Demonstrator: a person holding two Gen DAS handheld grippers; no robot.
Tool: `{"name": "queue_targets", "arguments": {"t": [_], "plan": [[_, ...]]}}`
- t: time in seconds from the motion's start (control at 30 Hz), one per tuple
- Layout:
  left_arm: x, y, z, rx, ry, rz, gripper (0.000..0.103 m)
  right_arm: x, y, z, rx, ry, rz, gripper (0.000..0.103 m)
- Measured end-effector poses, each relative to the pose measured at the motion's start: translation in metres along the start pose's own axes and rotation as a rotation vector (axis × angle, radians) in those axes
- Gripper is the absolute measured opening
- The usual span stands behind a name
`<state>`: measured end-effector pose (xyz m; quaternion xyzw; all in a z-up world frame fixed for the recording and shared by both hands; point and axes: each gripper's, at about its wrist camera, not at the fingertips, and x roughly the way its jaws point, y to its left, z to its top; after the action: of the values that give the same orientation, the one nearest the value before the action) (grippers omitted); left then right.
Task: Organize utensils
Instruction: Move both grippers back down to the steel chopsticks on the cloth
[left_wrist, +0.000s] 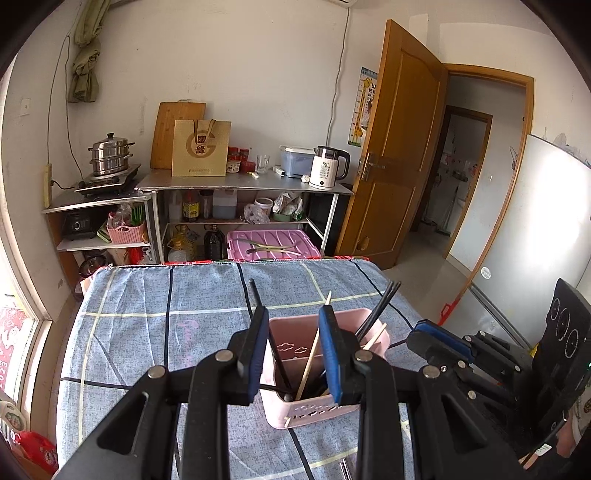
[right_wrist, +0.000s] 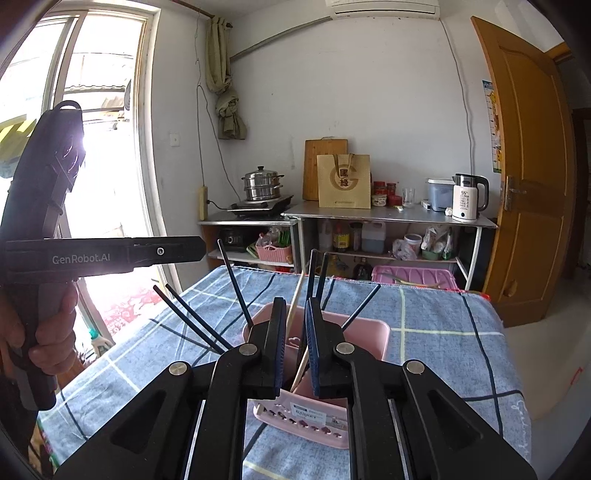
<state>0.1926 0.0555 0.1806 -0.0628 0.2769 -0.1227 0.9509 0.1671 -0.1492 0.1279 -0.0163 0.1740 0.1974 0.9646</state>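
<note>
A pink plastic basket (left_wrist: 314, 410) stands on the blue checked tablecloth and holds several black chopsticks (left_wrist: 380, 310) and wooden chopsticks (left_wrist: 312, 356). My left gripper (left_wrist: 295, 317) is open, its blue pads on either side of the basket's opening, with nothing between them gripped. In the right wrist view the basket (right_wrist: 365, 332) is just ahead. My right gripper (right_wrist: 295, 306) is narrowly open around a wooden chopstick (right_wrist: 295, 306) that leans in the basket; black chopsticks (right_wrist: 234, 277) fan out to the left. The right gripper also shows in the left wrist view (left_wrist: 439, 336).
The table (left_wrist: 147, 295) is covered by a blue cloth. Behind it stand metal shelves (left_wrist: 240, 184) with a kettle (left_wrist: 327, 166), steamer pot (left_wrist: 109, 153), paper bag and jars. A pink crate (left_wrist: 271, 243) sits on the floor. An open wooden door (left_wrist: 399, 147) is at right.
</note>
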Motion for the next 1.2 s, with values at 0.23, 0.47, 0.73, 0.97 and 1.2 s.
{"name": "queue_targets", "arguments": {"t": [0.23, 0.47, 0.73, 0.97, 1.2], "plan": [[-0.032, -0.004, -0.026, -0.011, -0.033, -0.023, 0.029, -0.03, -0.001, -0.012, 0.027, -0.011, 0.008, 0.012], [-0.052, -0.009, -0.07, -0.01, -0.03, -0.036, 0.03, -0.056, -0.004, -0.034, 0.057, 0.004, 0.011, 0.012], [-0.049, -0.016, -0.117, -0.018, 0.028, -0.05, 0.03, -0.072, -0.011, -0.058, 0.104, 0.037, 0.012, 0.012], [-0.03, -0.019, -0.151, -0.043, 0.106, -0.05, 0.03, -0.069, -0.015, -0.081, 0.129, 0.097, 0.016, 0.012], [-0.007, -0.027, -0.186, -0.052, 0.204, -0.044, 0.037, -0.065, -0.022, -0.108, 0.186, 0.155, 0.024, 0.013]]}}
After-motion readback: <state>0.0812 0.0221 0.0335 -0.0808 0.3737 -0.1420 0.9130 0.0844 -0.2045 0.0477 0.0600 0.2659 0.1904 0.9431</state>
